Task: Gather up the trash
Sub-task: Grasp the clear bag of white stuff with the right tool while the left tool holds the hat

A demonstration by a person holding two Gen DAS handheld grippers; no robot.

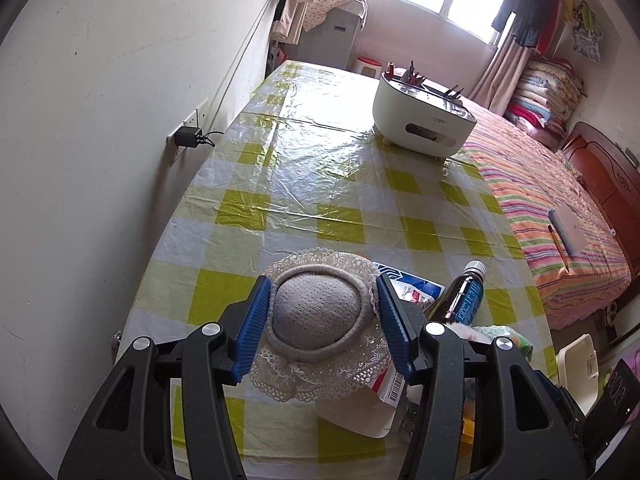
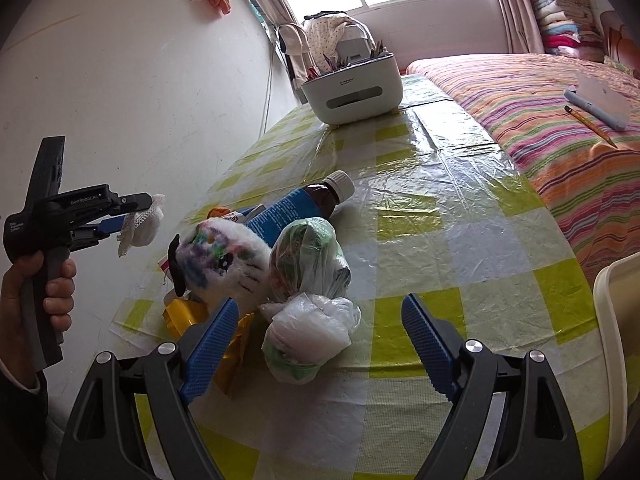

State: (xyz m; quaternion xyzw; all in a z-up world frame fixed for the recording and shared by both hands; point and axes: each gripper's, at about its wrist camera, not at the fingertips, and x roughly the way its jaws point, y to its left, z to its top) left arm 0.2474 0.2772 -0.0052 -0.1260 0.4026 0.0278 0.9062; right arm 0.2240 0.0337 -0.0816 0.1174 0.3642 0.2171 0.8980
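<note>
Bottle (image 2: 308,204) behind plush toy (image 2: 224,260); two bagged bundles (image 2: 308,320) right of toy; tissue box (image 2: 352,88) at table (image 2: 460,240) far end.

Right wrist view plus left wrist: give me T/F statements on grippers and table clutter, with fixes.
1. The left gripper grips a grey lace-trimmed pad. True.
2. The right gripper holds the brown bottle. False: it is open and empty; the bottle lies on the table.
3. The white organizer box sits at the table's far end. True.
4. The pencil lies on the table. False: it is on the striped bed.
</note>
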